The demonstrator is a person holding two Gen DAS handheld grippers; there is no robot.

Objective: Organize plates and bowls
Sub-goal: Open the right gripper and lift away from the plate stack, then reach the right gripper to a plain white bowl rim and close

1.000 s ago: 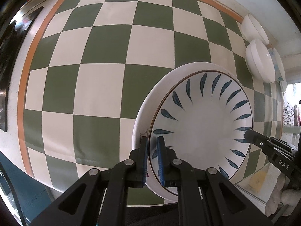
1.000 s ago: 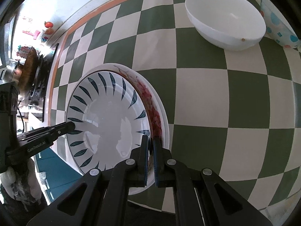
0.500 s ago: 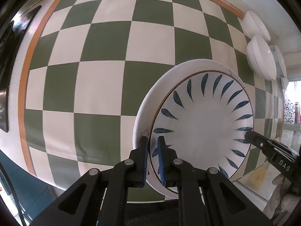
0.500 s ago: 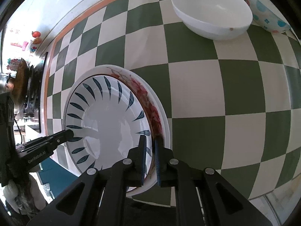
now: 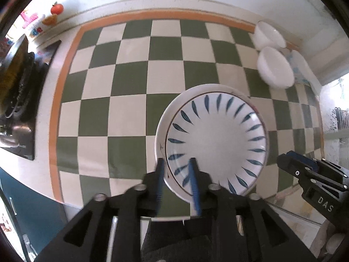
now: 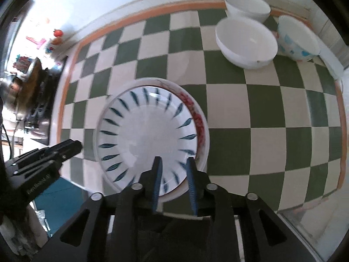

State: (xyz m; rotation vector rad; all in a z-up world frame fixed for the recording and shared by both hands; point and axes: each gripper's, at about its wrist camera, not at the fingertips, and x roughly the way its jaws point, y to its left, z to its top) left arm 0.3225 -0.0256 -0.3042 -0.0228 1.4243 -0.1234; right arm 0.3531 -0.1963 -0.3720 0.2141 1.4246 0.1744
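Checked cloth: green and cream squares with an orange border point(image 5: 135, 80) cover the counter under everything.
Blue-leaf plate: the blue-leaf plate point(image 5: 216, 144) lies flat inside a larger white plate point(image 5: 160, 135) whose far rim carries a red flower print, seen in the right wrist view point(image 6: 197, 118). The stack sits near the front edge of the cloth.
Left gripper: the left gripper point(image 5: 176, 172) has its fingers spread, one either side of the stack's near-left rim, not pinching it.
Right gripper: the right gripper point(image 6: 173, 170) is likewise released, its blue pads parted over the near-right rim; whether a pad touches the plate I cannot tell.
Bowls: two white bowls, one deep point(image 6: 247, 5) and one wide point(image 6: 246, 41), stand at the far right corner, with a blue-dotted bowl point(image 6: 297, 38) just beside them. They are well apart from the plates.
Left side: a dark stove top point(image 5: 19, 100) with a pan borders the cloth.
Back wall: small fruit-shaped stickers point(image 5: 55, 11) sit at far left.
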